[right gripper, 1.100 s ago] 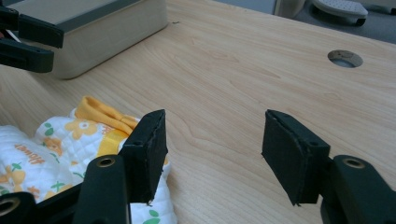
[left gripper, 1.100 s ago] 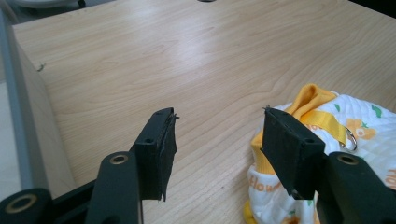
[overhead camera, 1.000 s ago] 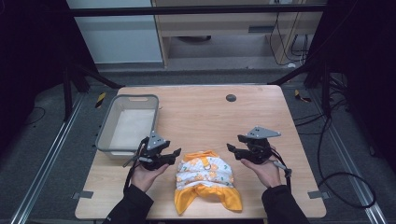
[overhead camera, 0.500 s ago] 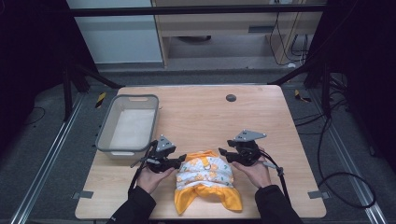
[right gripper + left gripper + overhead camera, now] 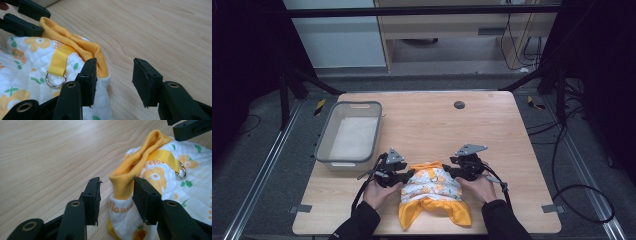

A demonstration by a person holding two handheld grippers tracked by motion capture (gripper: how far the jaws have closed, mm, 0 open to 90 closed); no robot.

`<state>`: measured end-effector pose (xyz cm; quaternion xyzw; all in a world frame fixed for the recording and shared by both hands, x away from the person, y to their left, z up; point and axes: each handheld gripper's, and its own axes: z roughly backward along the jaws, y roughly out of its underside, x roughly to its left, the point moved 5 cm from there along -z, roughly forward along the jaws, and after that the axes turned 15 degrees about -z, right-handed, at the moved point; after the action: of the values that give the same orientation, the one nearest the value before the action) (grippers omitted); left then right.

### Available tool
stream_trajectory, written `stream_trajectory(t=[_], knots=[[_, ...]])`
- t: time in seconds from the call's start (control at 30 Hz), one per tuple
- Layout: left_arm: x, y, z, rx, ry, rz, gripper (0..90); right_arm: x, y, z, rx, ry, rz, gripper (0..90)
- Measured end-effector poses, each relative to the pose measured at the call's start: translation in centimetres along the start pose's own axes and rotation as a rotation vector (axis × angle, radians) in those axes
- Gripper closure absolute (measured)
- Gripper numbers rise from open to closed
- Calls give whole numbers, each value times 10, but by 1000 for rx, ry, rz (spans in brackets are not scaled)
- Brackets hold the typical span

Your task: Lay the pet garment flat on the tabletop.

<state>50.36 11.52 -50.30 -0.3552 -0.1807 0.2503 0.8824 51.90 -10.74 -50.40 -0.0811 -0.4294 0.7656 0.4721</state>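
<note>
Yellow ribbed trim runs along the far edge of a quilted white cloth item (image 5: 432, 189) printed with orange flowers, lying on the wooden table (image 5: 492, 130) near its front edge, at about six o'clock from the table's middle. The left gripper (image 5: 404, 176) sits at the cloth's nine o'clock and the right gripper (image 5: 451, 172) at its three o'clock, each at one end of the trim. Both sets of jaws stand apart and clamp nothing. In the left gripper view the trim's corner lies between the pads, against the right-hand one; in the right gripper view the left pad touches the trim while the gap holds mostly bare wood.

The likely trouble: if the right gripper closes from here it may pinch only a sliver of the edge, or nothing, so the cloth would lift lopsided and slip. The yellow strap (image 5: 60, 60) with its metal ring (image 5: 55, 79) sits near the right jaws and could snag. A grey bin (image 5: 352, 134) waits at ten o'clock, well apart
</note>
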Motion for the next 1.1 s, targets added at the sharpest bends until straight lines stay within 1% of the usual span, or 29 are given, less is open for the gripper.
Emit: stream_trajectory(t=[0.03,0.07,0.1,0.2,0.23,0.3,0.43,0.47,0.5,0.57,0.67,0.73,0.77,0.83,0.9,0.97,1.03,1.1], knots=[[-1,0,-1,3,5,-4,582,1,0,0,-2,-8,0,554],[-2,1,-2,2,10,-4,596,2,2,-1,9,-23,4,561],[-2,2,-2,2,12,-2,596,2,2,-1,9,-23,4,561],[-4,6,-6,21,22,-6,615,4,5,-3,32,-34,16,568],[-5,7,-7,19,27,1,625,4,6,-4,41,-38,24,573],[-4,7,-7,19,32,1,640,5,8,-5,55,-45,28,595],[-5,8,-7,23,45,6,686,5,11,-7,79,-60,14,632],[-5,8,-8,27,47,7,698,5,12,-8,82,-67,15,638],[-6,8,-8,28,51,9,723,6,14,-10,94,-63,17,648],[-6,8,-8,28,55,9,736,6,15,-11,98,-65,22,656],[-7,8,-7,27,63,6,768,7,16,-12,105,-68,24,705],[-8,7,-6,25,65,6,783,7,16,-12,112,-78,16,738],[-8,7,-6,25,65,-1,787,8,16,-12,112,-77,15,749],[-9,6,-4,18,69,4,795,9,16,-11,116,-73,15,773],[-9,4,-1,7,61,-4,799,10,15,-9,115,-65,17,789],[-9,1,5,-11,56,-3,802,12,13,-7,106,-66,18,795],[-8,-4,12,-36,51,-1,803,14,11,-2,91,-69,17,799],[-8,-9,19,-63,45,0,804,16,7,4,65,-81,16,800]])
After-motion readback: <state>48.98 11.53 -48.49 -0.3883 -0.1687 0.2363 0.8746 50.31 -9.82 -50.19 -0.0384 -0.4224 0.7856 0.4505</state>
